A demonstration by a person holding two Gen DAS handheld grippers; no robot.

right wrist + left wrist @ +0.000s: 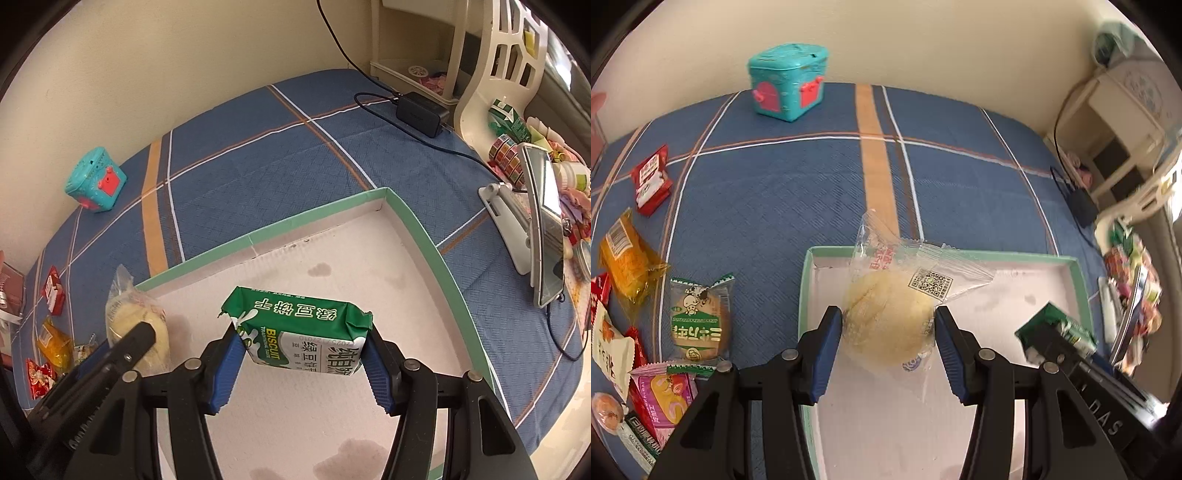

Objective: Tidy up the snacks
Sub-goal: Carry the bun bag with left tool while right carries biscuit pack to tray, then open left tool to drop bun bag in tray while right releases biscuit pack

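Observation:
My left gripper is shut on a pale yellow bun in a clear wrapper, held over the left part of a shallow white box with a green rim. My right gripper is shut on a green biscuit pack, held above the same box. In the right wrist view the bun and the left gripper's finger show at the left. In the left wrist view the biscuit pack shows at the right.
Several loose snack packets lie on the blue plaid cloth left of the box. A teal toy chest stands at the back. A black charger with cable, a phone on a white stand and clutter sit at the right.

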